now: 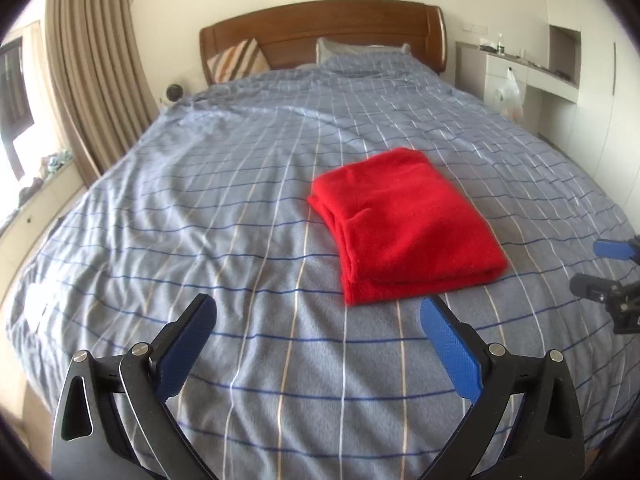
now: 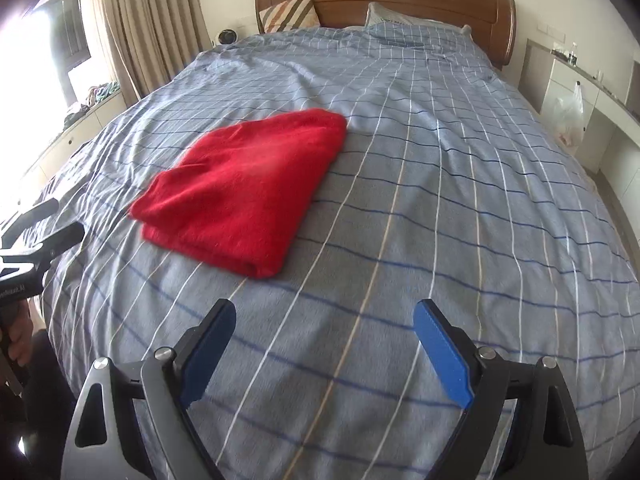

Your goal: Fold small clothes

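Observation:
A red garment lies folded into a flat rectangle on the blue checked bedspread. My left gripper hovers open over the near part of the bed, just short of the fold's front edge, with nothing between its blue pads. In the right wrist view the same red garment lies ahead and to the left, and my right gripper stands open and empty above bare bedspread. The right gripper's fingers show at the right edge of the left view. The left gripper's fingers show at the other view's left edge.
A wooden headboard with a striped cushion and a pillow closes the far end. Curtains and a window ledge run along the left. White cabinets with a hanging plastic bag stand on the right.

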The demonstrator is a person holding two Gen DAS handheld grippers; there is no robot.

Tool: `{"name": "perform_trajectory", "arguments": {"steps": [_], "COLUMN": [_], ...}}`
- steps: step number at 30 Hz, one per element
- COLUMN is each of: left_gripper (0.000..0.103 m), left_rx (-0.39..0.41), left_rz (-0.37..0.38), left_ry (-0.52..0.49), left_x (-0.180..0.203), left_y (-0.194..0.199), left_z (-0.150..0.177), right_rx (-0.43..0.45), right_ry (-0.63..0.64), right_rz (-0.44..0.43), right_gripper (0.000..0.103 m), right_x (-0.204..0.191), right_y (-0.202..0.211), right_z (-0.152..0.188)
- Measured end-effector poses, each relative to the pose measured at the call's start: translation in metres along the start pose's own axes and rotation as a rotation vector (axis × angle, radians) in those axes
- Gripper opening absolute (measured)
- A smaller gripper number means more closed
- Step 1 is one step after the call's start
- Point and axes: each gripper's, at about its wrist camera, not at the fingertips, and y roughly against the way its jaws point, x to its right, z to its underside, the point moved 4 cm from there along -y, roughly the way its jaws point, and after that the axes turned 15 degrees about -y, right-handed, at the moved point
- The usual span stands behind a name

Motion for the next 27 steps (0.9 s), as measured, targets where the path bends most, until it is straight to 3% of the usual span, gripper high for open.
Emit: {"name": "perform_trajectory", "arguments": {"steps": [3,8,12,17,27], "left_gripper": [0.103,0.103,0.103,0.103,0.103], "left_rx": [0.002,-0.036,-0.09,-0.094,-0.108], "left_rz": [-0.062,0.003,-0.013,-0.114,-0.115], "left_ry": [0.023,0.091,0.083,0.036,0.022], "left_x": [0.006,0.014,0.022,0.025,0.023], "left_y": [0.024,0.046,0.058,0.072,0.09], "left_z": [-0.001,0.011,0.023,0.032,0.038], "right_rx": [0.047,0.075,0.062,0.046,0.046], "right_ry": [-0.004,-0.019,0.013,0.041,0.027], "right_rz": [0.0,-0.007,0.021,0.021,-0.002], "right_gripper": [0.096,0.099,0.1,0.102,0.102], "right_x": [-0.005,-0.013,-0.023,-0.038,-0.053], "right_y": [0.043,0.086,0.097,0.103,0.121], "right_z": [0.016,0.032,0.047,0.064,0.076]}}
